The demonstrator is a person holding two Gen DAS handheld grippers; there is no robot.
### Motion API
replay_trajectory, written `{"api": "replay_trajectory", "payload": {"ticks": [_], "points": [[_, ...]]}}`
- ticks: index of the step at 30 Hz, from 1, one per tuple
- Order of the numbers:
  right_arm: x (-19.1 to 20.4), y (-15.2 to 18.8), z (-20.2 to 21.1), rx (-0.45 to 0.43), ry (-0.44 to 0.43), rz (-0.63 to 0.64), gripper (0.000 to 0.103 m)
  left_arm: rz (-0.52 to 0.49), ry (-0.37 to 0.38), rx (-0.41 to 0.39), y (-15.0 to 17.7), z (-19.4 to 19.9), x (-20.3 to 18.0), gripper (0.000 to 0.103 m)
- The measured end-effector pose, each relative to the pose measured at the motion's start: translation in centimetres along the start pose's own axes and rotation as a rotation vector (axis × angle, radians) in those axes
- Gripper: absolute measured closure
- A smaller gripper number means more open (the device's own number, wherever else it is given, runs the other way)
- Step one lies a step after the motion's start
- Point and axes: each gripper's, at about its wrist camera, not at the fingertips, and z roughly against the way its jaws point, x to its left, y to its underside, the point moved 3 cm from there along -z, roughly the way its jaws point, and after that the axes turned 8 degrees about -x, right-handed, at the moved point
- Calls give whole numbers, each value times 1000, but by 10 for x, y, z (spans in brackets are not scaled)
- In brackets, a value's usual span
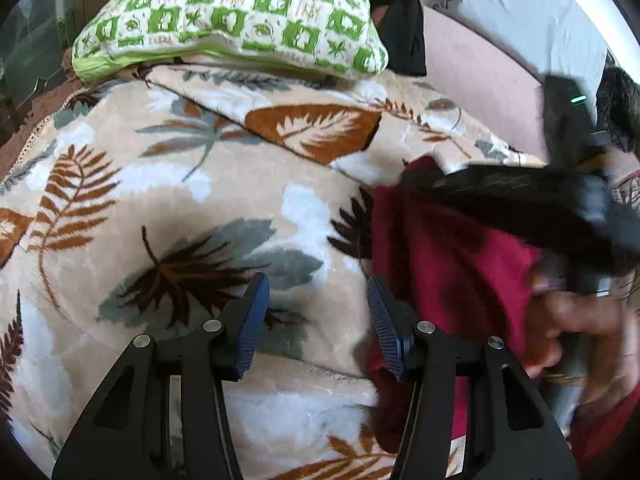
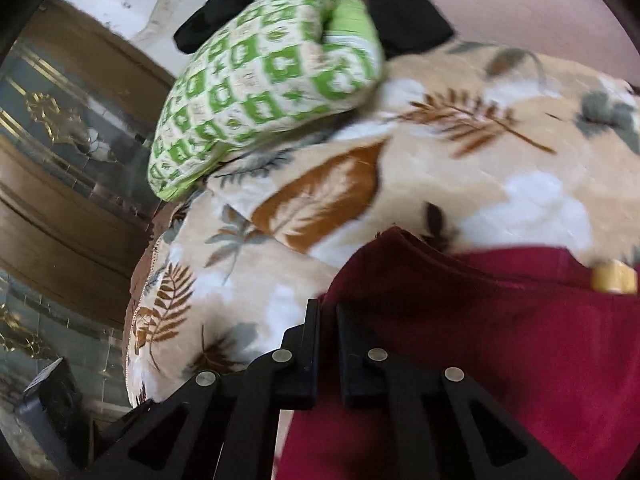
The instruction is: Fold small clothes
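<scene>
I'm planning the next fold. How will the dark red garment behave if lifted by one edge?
The dark red garment will probably drape limply, since it already lies creased on the leaf-print blanket. It looks thin and light. The plush blanket may drag on it.

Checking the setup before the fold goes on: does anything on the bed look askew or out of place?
The dark red garment lies bunched and creased on the leaf-print blanket, not spread flat. A fold of that blanket is doubled back under the green checked pillow. Nothing looks spilled or damaged.
</scene>
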Motion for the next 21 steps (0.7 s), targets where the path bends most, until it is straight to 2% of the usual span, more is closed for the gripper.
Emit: {"api": "replay_trajectory", "payload": {"ticks": [3,5,8,9,11,12,15,16,18,20,21], "points": [[-12,6,-20,1,20,-67,96,-11,12,-8,-3,4,-10,52],[-23,10,-8,-12,-35,-125,94,-17,31,-15,-5,6,-19,52],[-38,17,46,-71,-57,-100,73,-39,57,-20,-8,2,-37,52],[-47,19,69,-109,-20,-75,66,-46,64,-20,-9,0,-43,52],[-77,21,115,-180,151,-34,61,-53,77,-16,-9,-7,-55,52],[-100,21,142,-219,273,-16,60,-59,83,-10,-8,-11,-62,52],[-157,18,187,-241,590,12,60,-80,87,13,-5,-28,-82,52],[-172,18,192,-224,645,10,60,-89,80,19,-5,-35,-88,52],[-198,17,195,-188,673,-9,59,-102,58,26,-4,-47,-96,52],[-215,18,185,-141,616,-24,60,-116,27,26,-5,-58,-102,51],[-220,19,180,-129,572,-34,71,-118,12,24,-5,-62,-103,51]]}}
